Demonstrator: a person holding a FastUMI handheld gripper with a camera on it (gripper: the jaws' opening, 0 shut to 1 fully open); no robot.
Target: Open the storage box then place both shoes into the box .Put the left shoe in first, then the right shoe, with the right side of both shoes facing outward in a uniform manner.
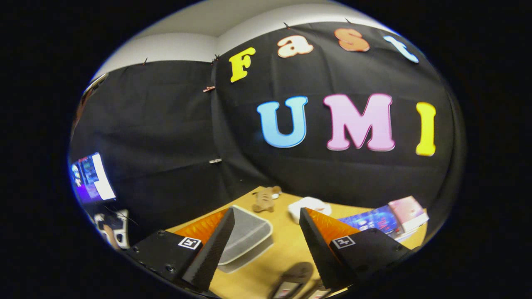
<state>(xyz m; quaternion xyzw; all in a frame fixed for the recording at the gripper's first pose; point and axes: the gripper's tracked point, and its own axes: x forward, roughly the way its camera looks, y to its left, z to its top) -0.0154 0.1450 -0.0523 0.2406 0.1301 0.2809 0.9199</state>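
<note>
Fingers: two black wedge-shaped fingers (216, 245) with orange backs, spread wide apart; gripper (261, 236) grips nothing and touches nothing.
Shoes: two dark shoes lie on the table right below the fingers, between them; one (293, 276) shows its open top and insole, the other (320, 291) is just beside it and mostly cut off. Long axes seem to run away from the camera, slanting a little; which is the left shoe I cannot tell.
Storage box: pale grey box (245, 241) with a rounded white rim, just ahead of the left finger and partly hidden by it; lid looks closed, though this is a guess.
Key relation: box sits ahead and toward the left finger, shoes nearer and lower; opening the box comes first, so the reach goes forward and leftward.
Table: wooden top (282, 245).
Beyond the fingers: small brown plush toy (266, 199), white object (309, 205), stacked books (390, 220) near the right finger.
Booth edge: lit screen (89, 178).
</note>
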